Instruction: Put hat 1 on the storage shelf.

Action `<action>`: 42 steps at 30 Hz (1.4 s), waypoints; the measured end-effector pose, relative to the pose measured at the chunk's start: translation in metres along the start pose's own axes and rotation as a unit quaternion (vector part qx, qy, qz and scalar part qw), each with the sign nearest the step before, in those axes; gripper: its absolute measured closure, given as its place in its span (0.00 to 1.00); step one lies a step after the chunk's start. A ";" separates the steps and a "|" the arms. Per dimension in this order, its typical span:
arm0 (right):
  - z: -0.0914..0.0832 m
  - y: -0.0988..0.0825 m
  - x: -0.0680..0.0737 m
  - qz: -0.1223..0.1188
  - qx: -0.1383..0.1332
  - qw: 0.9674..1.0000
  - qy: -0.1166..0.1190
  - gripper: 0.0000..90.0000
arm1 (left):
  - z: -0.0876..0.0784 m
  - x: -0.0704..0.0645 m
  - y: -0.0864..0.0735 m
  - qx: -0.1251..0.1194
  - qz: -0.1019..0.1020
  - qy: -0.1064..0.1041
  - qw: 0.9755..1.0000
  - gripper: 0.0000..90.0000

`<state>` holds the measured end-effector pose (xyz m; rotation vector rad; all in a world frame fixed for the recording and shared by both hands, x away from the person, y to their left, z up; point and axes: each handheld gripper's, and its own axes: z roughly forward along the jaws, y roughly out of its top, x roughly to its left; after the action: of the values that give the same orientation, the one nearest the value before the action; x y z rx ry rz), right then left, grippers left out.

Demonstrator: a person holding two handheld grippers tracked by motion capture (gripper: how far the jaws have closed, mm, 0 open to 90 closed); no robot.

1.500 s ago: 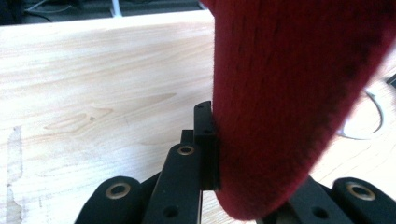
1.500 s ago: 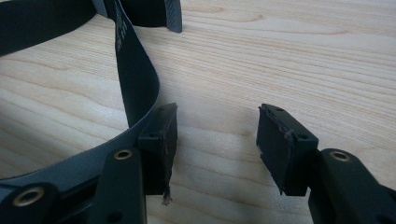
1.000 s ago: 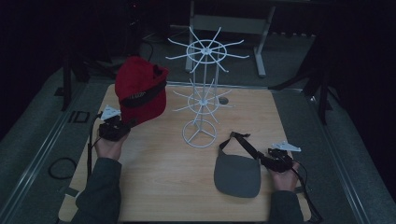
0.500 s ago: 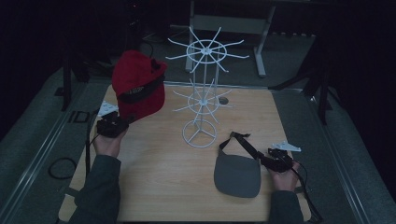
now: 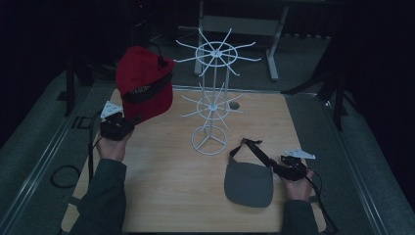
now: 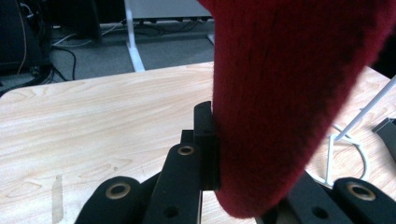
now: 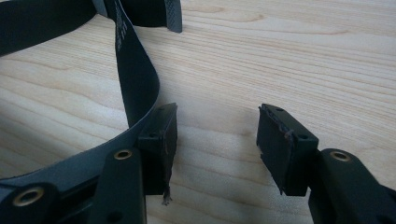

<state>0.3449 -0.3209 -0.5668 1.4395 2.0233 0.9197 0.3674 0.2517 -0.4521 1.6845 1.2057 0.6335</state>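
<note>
red cap (image 5: 145,81) | clamped in left tool (image 5: 128,122) | raised beside white rack (image 5: 211,98)

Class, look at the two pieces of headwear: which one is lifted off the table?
The red hat, clamped in the left gripper and raised beside the white rack. The grey visor lies flat on the table.

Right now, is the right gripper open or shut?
Open. The right gripper shows bare table between its jaws; the visor's black strap lies beside one, ungripped.

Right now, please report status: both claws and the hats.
Left claw shut on red hat, lifted. Right claw open beside grey visor strap. White rack stands between.
</note>
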 end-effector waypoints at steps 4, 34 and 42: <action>0.000 0.000 0.000 0.000 0.000 1.000 0.000 0.53 | -0.001 -0.001 0.004 -0.004 0.003 -0.001 1.000 0.96; 0.000 0.000 0.000 -0.001 0.000 1.000 0.000 0.53 | -0.011 -0.010 0.025 -0.030 0.015 -0.009 0.999 0.96; 0.000 0.000 0.000 0.000 0.000 1.000 0.001 0.53 | -0.016 -0.011 0.030 -0.041 0.014 -0.012 0.999 0.95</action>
<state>0.3448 -0.3208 -0.5668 1.4397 2.0246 0.9201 0.3628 0.2455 -0.4169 1.6379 1.1259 0.6706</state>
